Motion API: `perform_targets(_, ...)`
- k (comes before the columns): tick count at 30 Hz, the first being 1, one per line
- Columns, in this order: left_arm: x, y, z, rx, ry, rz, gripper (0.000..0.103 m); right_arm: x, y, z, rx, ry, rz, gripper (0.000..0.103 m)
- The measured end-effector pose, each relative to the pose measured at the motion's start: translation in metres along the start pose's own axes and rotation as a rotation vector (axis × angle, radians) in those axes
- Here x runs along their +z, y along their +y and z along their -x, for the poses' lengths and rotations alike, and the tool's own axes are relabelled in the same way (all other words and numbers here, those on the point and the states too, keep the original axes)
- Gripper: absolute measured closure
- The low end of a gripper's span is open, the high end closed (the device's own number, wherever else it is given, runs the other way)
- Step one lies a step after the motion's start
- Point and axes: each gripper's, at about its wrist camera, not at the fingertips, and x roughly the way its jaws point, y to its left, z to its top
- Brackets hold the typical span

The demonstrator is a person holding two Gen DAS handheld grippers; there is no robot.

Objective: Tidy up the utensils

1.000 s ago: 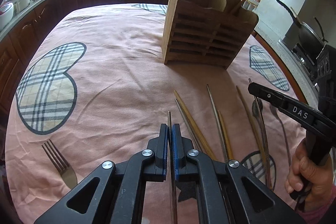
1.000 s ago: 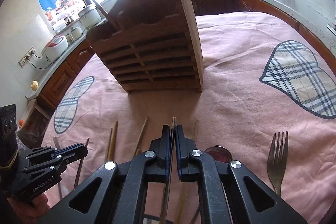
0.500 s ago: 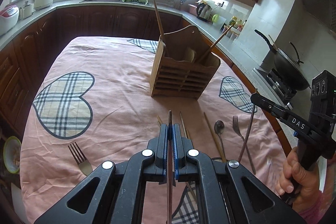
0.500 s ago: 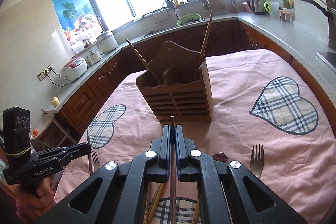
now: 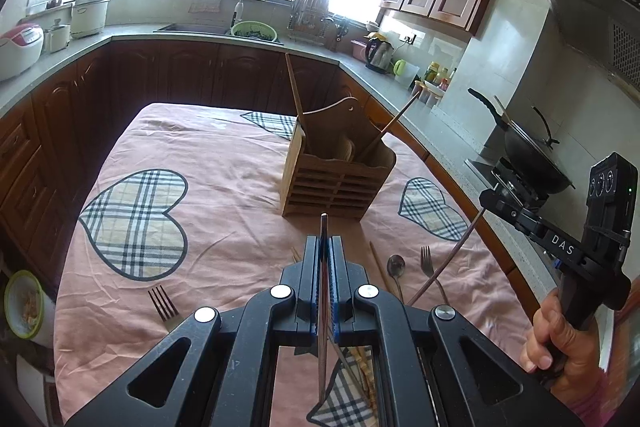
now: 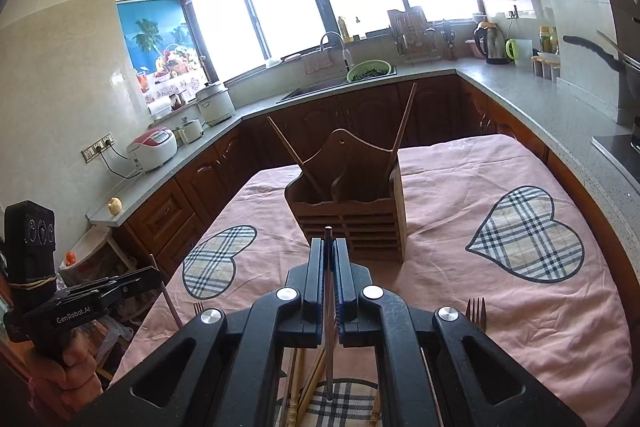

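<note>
A wooden utensil holder (image 5: 336,179) (image 6: 356,211) stands mid-table with two chopsticks (image 5: 295,99) leaning out of it. My left gripper (image 5: 325,247) is shut on a thin dark chopstick (image 5: 323,307), held high above the table. My right gripper (image 6: 329,251) is shut on another chopstick (image 6: 329,307), also raised; it shows from the side in the left wrist view (image 5: 516,207) with its chopstick (image 5: 444,263) hanging down. A spoon (image 5: 396,267), forks (image 5: 430,263) (image 5: 162,305) (image 6: 476,311) and several chopsticks (image 6: 310,383) lie on the cloth below.
The table has a pink cloth with plaid hearts (image 5: 136,223). Dark cabinets and a grey counter (image 5: 200,39) surround it. A wok (image 5: 532,155) sits on the stove at right. A bowl (image 5: 22,303) is by the left edge.
Both grippers have lifted up and back from the table, each carrying a chopstick. The holder now looks farther away and the utensils left on the cloth lie well below.
</note>
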Motion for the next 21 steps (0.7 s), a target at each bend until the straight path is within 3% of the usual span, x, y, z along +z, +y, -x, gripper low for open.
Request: perform_targets(21,0.035,0.014,0.013,-0.003,-0.131,0.015,0.101,0.031,-0.007,0.005,-0.016,-0.087,0.006,0.099)
